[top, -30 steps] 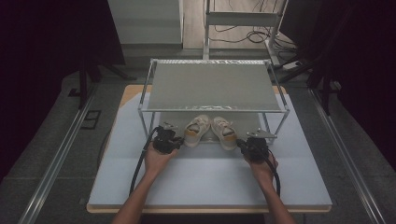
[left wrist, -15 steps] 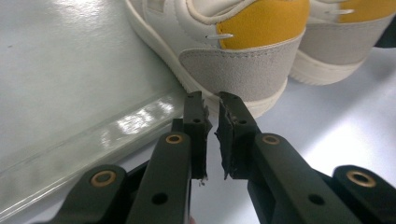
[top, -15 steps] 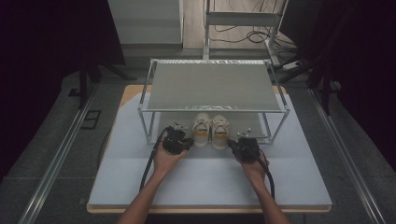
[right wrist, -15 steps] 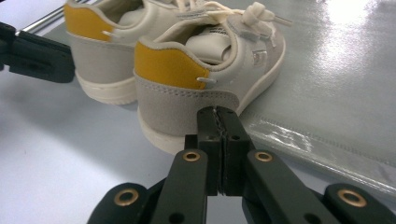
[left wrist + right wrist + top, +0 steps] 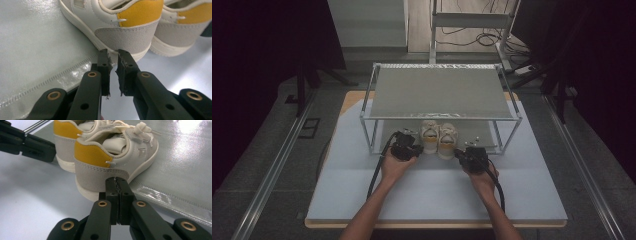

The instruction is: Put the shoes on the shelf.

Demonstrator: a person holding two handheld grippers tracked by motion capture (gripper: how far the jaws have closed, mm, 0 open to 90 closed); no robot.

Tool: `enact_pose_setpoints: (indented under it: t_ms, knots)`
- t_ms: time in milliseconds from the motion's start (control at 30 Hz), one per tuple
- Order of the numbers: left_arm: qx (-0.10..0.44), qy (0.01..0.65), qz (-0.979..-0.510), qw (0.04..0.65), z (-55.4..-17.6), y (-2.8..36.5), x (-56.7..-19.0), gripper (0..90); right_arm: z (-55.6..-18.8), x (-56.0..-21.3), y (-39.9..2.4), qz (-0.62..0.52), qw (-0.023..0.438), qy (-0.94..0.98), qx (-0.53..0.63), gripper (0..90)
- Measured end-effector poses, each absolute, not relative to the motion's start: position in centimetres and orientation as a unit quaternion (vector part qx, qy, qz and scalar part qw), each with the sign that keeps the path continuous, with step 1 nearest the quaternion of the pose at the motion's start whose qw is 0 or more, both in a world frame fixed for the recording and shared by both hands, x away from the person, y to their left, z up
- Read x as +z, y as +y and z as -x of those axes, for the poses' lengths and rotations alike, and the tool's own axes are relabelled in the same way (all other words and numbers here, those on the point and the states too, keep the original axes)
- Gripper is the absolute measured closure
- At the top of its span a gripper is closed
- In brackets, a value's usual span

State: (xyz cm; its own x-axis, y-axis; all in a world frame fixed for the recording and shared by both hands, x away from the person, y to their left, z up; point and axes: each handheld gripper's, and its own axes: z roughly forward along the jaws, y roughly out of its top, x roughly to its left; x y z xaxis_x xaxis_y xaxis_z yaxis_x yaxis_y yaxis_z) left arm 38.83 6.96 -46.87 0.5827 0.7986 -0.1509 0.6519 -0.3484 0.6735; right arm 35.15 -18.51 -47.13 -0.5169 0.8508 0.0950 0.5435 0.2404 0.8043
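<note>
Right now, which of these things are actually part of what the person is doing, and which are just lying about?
In use:
- left shoe
- right shoe
- left tongs, slightly open behind the left shoe's heel
- right tongs, shut behind the right shoe's heel
- metal rack standing over the shoes

Just there:
- cables on the floor behind the table

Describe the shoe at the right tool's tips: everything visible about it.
The right shoe is a small cream sneaker of leather-like material with a yellow heel tab, a grey suede-like heel band, a pale sole and tied cream laces. It stands upright beside its twin, heel toward the person, partly under the shelf rack. The right tool, jaws together, meets its heel.
</note>
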Motion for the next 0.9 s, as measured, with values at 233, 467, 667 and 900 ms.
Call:
enact_pose_setpoints:
  t_ms: [233, 467, 667, 900]
  knots:
    - [0.101, 0.449, -0.816, 0.35, -39.7, 6.8, -47.0, 79.4, -35.1, -47.2, -18.5, -0.456, 0.184, 0.765, 0.416, 88.6]
    - [0.1, 0.447, -0.818, 0.348, -39.8, 6.8, -47.1, 79.6, -33.6, -47.2, -17.8, -0.438, 0.17, 0.773, 0.427, 88.3]
    - [0.102, 0.446, -0.819, 0.346, -39.8, 6.8, -47.0, 80.1, -33.6, -47.7, -17.1, -0.434, 0.173, 0.778, 0.419, 88.5]
    - [0.096, 0.444, -0.821, 0.346, -39.9, 6.5, -47.3, 80.1, -34.7, -47.3, -17.4, -0.446, 0.182, 0.772, 0.414, 89.5]
